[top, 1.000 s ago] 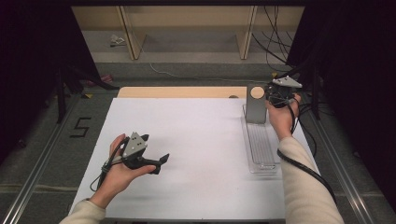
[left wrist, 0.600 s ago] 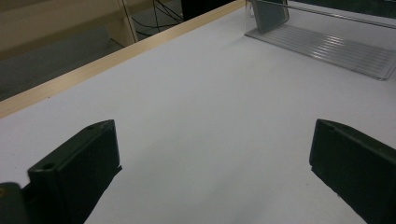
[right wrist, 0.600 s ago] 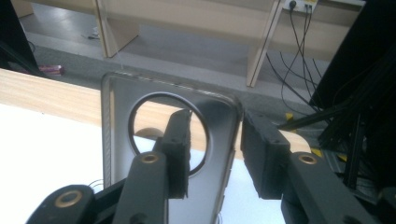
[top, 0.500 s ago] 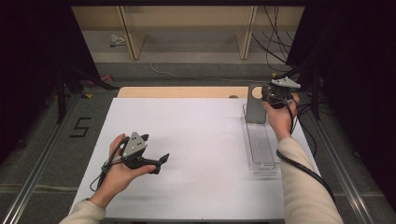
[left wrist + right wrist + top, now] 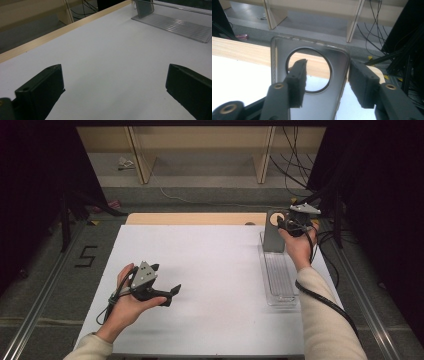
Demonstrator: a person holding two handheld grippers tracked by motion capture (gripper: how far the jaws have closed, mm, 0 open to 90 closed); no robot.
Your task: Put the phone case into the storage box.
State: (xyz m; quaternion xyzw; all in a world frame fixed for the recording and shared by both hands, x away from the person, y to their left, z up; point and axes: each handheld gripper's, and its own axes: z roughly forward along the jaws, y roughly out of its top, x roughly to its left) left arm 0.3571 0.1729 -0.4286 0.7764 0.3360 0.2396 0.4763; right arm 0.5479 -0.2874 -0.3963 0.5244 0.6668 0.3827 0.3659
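At the far right end of the white table top (image 5: 220, 270), the right gripper (image 5: 289, 223) sits on the grey phone case (image 5: 272, 240), same spot as a second ago. The difference is in the jaws, which have just been opening. In the right gripper view the case (image 5: 312, 105) stands between them, one jaw seen through its round cut-out and the other just outside its right edge. I can't see either pad pressing on it, so I read that as released with the case still in the gap.

The case stands upright at the far end of the clear ribbed tray (image 5: 280, 275), which is also unmoved. Its lower edge is hidden, so I can't tell how it is seated in the ribs.

The right forearm reaches forward along the right edge of the table, hand wrapped round the gripper body and cable trailing back over the sleeve.

The left gripper (image 5: 172, 292) is unchanged from the earlier frames. It lies in the upturned left hand (image 5: 125, 305) near the front left of the table, pointing right across the top. Its jaws stand wide apart over bare table (image 5: 107, 62) with nothing between them.

Count: two grippers, one case, one tray.
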